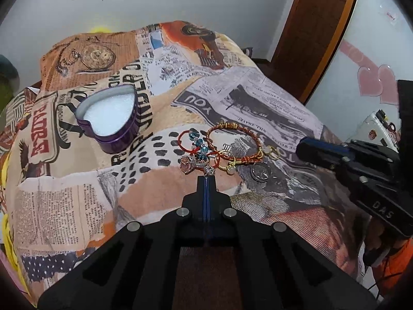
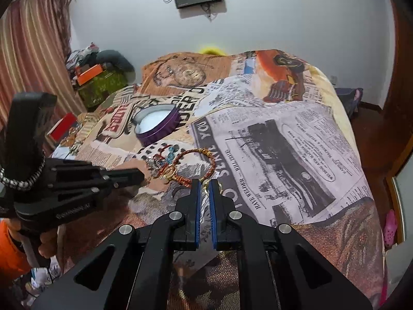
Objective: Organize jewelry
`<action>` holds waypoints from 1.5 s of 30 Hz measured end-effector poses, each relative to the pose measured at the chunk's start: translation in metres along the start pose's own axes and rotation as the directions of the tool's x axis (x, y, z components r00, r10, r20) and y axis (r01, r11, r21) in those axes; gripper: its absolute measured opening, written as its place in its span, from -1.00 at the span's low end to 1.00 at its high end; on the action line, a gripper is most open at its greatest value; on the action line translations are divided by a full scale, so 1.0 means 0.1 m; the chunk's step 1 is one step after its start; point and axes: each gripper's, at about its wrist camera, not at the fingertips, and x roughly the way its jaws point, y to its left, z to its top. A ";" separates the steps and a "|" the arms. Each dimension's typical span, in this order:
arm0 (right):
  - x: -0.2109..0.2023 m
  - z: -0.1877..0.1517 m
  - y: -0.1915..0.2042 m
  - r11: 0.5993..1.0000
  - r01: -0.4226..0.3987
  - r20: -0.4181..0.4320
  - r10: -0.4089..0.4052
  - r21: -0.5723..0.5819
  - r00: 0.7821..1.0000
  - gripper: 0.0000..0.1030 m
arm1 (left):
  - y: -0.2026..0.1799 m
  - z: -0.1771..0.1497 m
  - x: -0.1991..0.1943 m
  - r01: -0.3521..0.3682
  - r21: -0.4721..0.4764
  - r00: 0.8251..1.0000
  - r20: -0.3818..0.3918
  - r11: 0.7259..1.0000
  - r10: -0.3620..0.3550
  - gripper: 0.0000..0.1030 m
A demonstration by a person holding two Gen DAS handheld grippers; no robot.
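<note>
- The bed [image 1: 85,201], the biggest thing in view, was covered by a blanket printed with torn newspaper, a pocket watch, black dots and orange patches; all the jewelry lay on it.
- The left gripper [image 1: 206,180] had its black fingers pressed together, only a thin blue line of padding showing between them. Its tip sat just short of the jewelry pile, close to a small clear-stone ring [image 1: 209,171]; whether it pinched anything could not be told.
- The right gripper [image 2: 204,184] held its blue-padded fingers [image 2: 197,199] slightly apart, with a small gold ring [image 2: 205,188] in the gap at the tips; contact with the pads could not be made out.
- A purple heart-shaped tin [image 1: 109,121] stood open on the blanket, well apart from the pile toward the head of the bed, its inside lined with white padding.
- The red-and-gold braided bangle [image 1: 233,142] lay flat, a wide loop with gold wrapping at its far side and gold clasps at the near end.
- A red cord bracelet [image 1: 192,143] with blue crystal beads lay just beside the bangle, overlapping it where the loops met.
- A ring with a large pale pink stone [image 1: 188,164] rested against the cord bracelet.
- A plain silver band [image 1: 260,173] lay near the bangle's clasp end, toward the right gripper.
</note>
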 end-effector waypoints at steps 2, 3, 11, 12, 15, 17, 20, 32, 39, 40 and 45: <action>0.03 -0.01 0.01 1.000 0.016 -0.013 -0.016 -0.005 1.000 -0.88 | 0.01 0.00 -0.08 0.001 -0.006 1.000 0.018 1.000 -0.001 -1.00; 0.05 -0.01 0.00 1.000 0.017 -0.029 -0.017 -0.002 0.999 -0.84 | 0.02 -0.01 -0.11 0.001 -0.009 1.000 0.026 1.000 -0.001 -1.00; 0.21 0.01 -0.05 0.999 0.031 -0.085 -0.030 0.017 0.996 -0.26 | 0.04 0.02 -0.11 0.022 -0.003 1.000 -0.001 1.000 -0.022 -0.97; 0.22 0.03 -0.05 0.999 0.035 -0.085 -0.034 0.010 0.996 -0.26 | 0.04 0.03 -0.07 0.027 -0.005 1.000 -0.017 1.000 -0.027 -0.91; 0.29 0.07 -0.06 0.999 0.039 -0.100 -0.039 -0.004 0.994 -0.27 | 0.04 0.04 0.02 0.043 -0.015 0.998 -0.048 0.999 -0.043 -0.77; 0.32 0.08 -0.08 0.999 0.050 -0.106 -0.050 -0.008 0.993 -0.32 | 0.03 0.05 0.08 0.054 -0.022 0.996 -0.064 0.998 -0.055 -0.70; 0.39 0.07 -0.13 0.998 0.058 -0.122 -0.057 -0.001 0.991 -0.44 | 0.02 0.07 0.13 0.051 -0.019 0.996 -0.068 0.999 -0.052 -0.67; 0.42 0.03 -0.13 0.999 0.028 -0.113 -0.030 -0.021 0.993 -0.73 | 0.02 0.13 0.30 0.032 -0.012 0.998 -0.062 0.999 -0.033 -0.64; 0.38 0.06 -0.12 0.999 0.028 -0.099 -0.030 -0.023 0.995 -0.84 | 0.03 0.11 0.27 -0.003 -0.012 0.999 -0.041 1.000 0.003 -0.82; 0.36 0.07 -0.11 0.999 0.026 -0.096 -0.028 -0.022 0.995 -0.84 | 0.02 0.10 0.24 -0.011 -0.007 0.999 -0.036 1.000 0.011 -0.82; 0.29 0.10 -0.05 0.999 0.031 -0.078 -0.033 -0.026 0.996 -0.84 | 0.04 0.08 0.11 -0.012 -0.020 1.000 -0.011 1.000 0.012 -0.83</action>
